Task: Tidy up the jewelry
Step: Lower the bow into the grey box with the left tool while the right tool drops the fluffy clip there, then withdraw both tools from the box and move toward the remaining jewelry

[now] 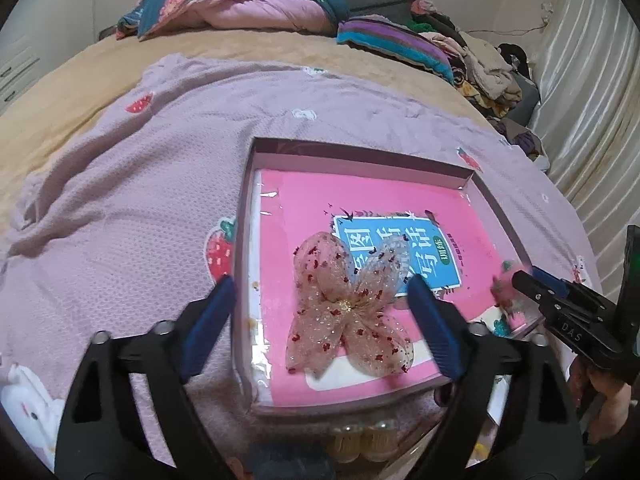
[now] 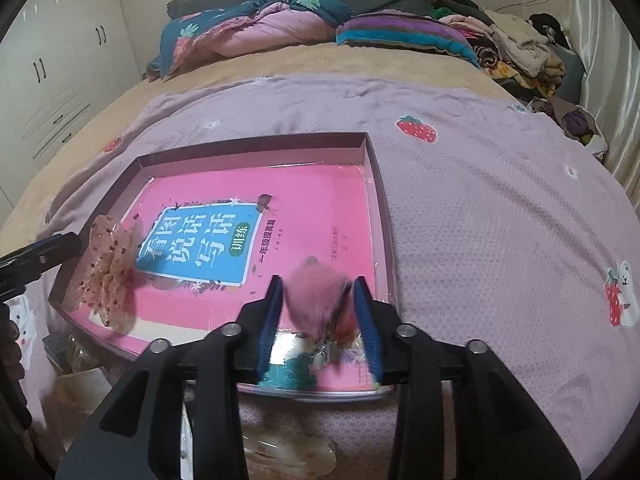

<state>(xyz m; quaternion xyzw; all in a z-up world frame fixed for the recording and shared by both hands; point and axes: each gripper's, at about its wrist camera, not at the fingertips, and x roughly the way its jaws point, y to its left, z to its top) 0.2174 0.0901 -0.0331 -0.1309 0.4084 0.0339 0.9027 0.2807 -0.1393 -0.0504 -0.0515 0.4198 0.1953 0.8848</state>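
Note:
A shallow pink box (image 1: 256, 216) (image 2: 376, 184) lies on the bed with a pink book (image 1: 360, 196) (image 2: 316, 200) inside. A sheer beige bow hair clip with red specks (image 1: 348, 304) (image 2: 110, 272) lies on the book. My left gripper (image 1: 320, 324) is open, its fingers either side of the bow, just above it. My right gripper (image 2: 320, 312) is closed around a fuzzy pink hair ornament (image 2: 316, 300) over the box's near right corner; the ornament is blurred. In the left wrist view the right gripper (image 1: 520, 280) is at the box's right edge.
A lilac strawberry-print blanket (image 1: 140, 184) (image 2: 500, 208) covers the bed. Folded quilts (image 2: 260, 28) and a clothes pile (image 2: 520, 52) lie at the head. Wardrobe doors (image 2: 52, 80) stand left, a curtain (image 1: 592, 80) right. Small objects (image 1: 360, 440) sit below the box's near edge.

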